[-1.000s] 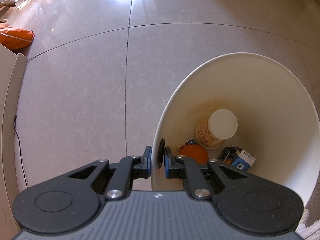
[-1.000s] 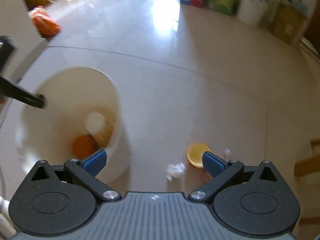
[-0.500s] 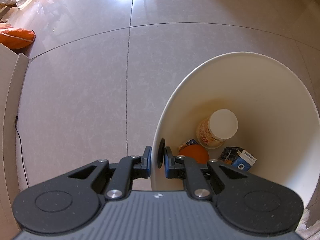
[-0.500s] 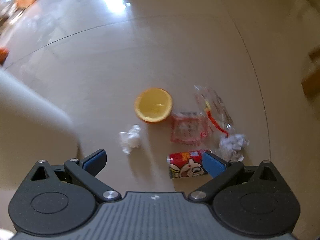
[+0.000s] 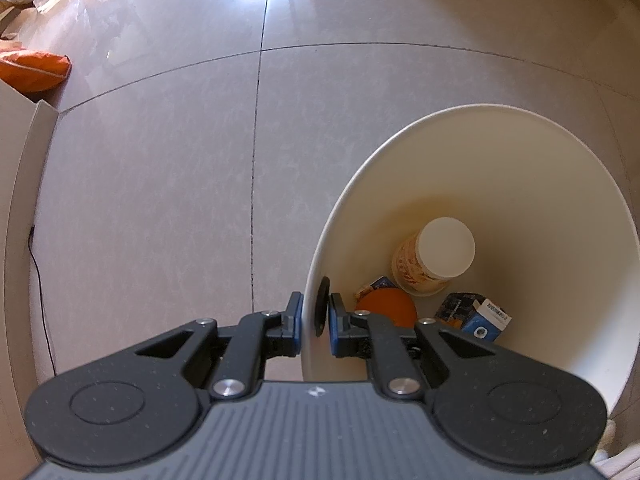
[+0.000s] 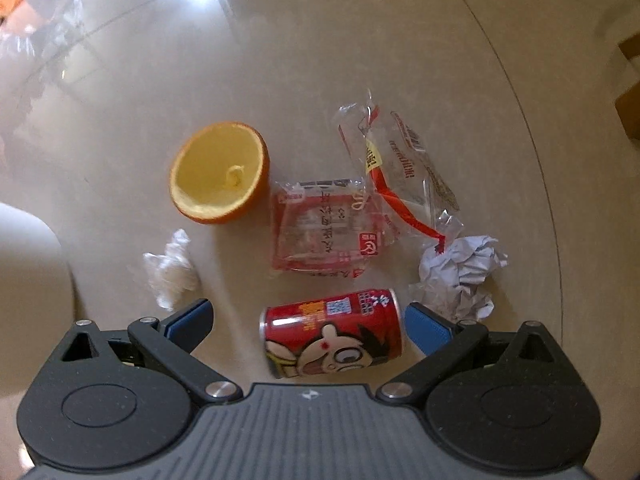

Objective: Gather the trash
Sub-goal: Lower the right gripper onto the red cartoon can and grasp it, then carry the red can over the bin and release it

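1. Since a second ago the right gripper (image 6: 307, 318) has swung away from the white bin and dropped toward the litter on the floor, so the trash now looms large; the left gripper (image 5: 314, 317) has kept its place.
2. The right gripper points down with its jaws spread wide, gripping nothing. A red drink can (image 6: 331, 332) lies on its side between the blue fingertips, touching neither.
3. Just beyond the right fingertip sits a crumpled paper ball (image 6: 462, 270); just beyond the left one, a small white tissue wad (image 6: 172, 272).
4. Farther ahead lie a clear red-printed wrapper (image 6: 324, 232), a second clear wrapper with a red strip (image 6: 400, 164), and a hollowed orange half (image 6: 220, 172), cut side up.
5. The left gripper is clamped on the near rim of the white bin (image 5: 560, 184), one pad outside the wall, one inside.
6. Inside the bin, ahead of it: an orange peel (image 5: 386, 308), a paper cup (image 5: 434, 256) and a small dark carton (image 5: 476, 314).
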`<state>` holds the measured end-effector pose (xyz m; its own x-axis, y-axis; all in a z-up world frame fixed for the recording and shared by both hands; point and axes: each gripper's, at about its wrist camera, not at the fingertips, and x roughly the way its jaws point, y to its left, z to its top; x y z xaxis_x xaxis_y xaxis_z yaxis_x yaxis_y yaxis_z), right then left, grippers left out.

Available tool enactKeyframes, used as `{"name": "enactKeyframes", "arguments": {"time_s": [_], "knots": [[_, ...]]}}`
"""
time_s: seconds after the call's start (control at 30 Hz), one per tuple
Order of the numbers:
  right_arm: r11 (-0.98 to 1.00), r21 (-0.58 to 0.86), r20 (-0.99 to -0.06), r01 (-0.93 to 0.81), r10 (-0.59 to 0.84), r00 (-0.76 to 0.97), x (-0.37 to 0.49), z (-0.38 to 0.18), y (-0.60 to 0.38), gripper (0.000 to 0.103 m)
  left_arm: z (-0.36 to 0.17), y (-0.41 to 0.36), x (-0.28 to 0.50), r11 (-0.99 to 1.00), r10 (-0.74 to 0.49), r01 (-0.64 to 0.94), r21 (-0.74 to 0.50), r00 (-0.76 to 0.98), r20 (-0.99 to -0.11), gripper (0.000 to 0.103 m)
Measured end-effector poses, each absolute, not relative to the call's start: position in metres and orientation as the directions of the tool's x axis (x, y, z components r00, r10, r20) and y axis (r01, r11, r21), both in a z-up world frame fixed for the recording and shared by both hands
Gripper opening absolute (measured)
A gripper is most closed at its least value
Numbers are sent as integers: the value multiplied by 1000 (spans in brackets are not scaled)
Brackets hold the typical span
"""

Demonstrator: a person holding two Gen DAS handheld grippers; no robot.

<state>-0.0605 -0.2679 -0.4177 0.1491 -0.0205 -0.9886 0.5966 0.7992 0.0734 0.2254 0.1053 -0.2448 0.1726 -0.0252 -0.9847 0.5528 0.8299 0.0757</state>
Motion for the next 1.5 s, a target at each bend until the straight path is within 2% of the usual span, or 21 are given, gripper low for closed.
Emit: {"name": "enactKeyframes", "arguments": {"time_s": [0.6, 0.9, 1.03, 1.13, 1.5], "knots": [[849, 70, -997, 524, 40, 68, -57, -452, -248, 103, -246, 108, 226, 830, -26, 553, 74, 171, -985, 11], [864, 40, -999, 502, 24, 39, -50, -467, -230, 103, -247, 108, 227, 831, -28, 551, 71, 169, -985, 11], [859, 22, -1000, 512, 9, 27, -47, -471, -229, 99, -246, 108, 227, 830, -26, 553, 74, 170, -985, 11], [856, 13, -1000, 517, 3, 20, -46, -472, -227, 90, -246, 108, 227, 831, -25, 552, 74, 170, -985, 11], [841, -21, -1000, 540, -10, -22, -37, -450, -225, 90, -246, 107, 227, 830, -25, 553, 75, 171, -985, 11]]}}
